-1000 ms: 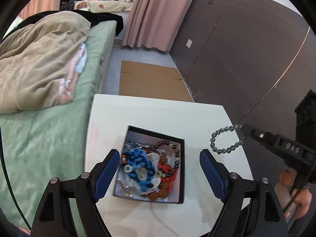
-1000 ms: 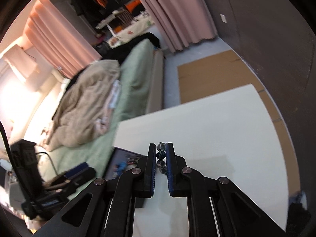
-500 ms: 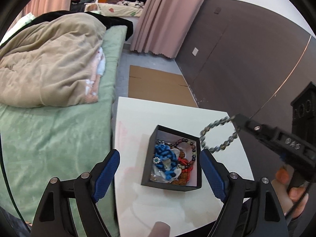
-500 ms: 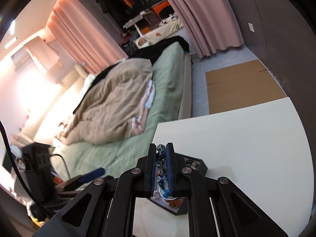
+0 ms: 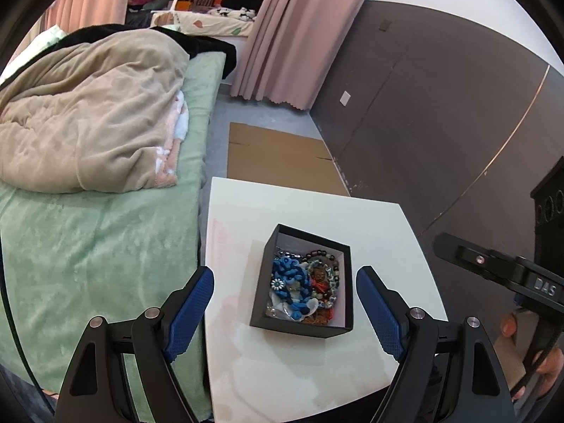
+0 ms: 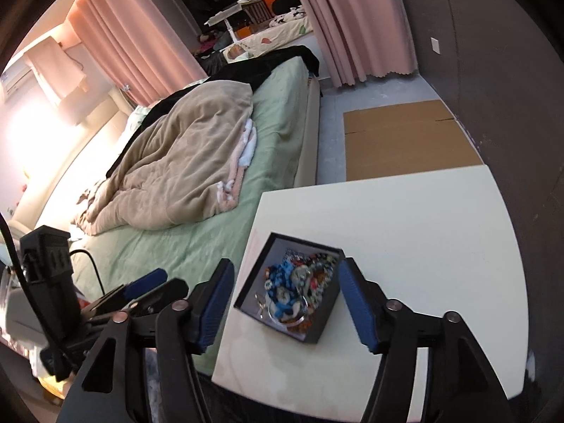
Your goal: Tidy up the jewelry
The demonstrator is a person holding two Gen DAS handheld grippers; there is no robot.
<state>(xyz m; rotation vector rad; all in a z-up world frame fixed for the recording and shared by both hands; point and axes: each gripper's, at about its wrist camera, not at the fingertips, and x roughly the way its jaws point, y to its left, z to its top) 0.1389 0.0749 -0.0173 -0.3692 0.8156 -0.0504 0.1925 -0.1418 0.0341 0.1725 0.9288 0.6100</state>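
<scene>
While my right gripper [image 6: 285, 299] is opening empty above the black square jewelry box [image 6: 319, 328], I am keeping it centred; left gripper [image 5: 285, 313] gaping, unladen.

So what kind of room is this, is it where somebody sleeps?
Most likely a bedroom. There is a bed with a rumpled beige blanket, pink curtains, and a small white table holding a black box of jewelry.
</scene>
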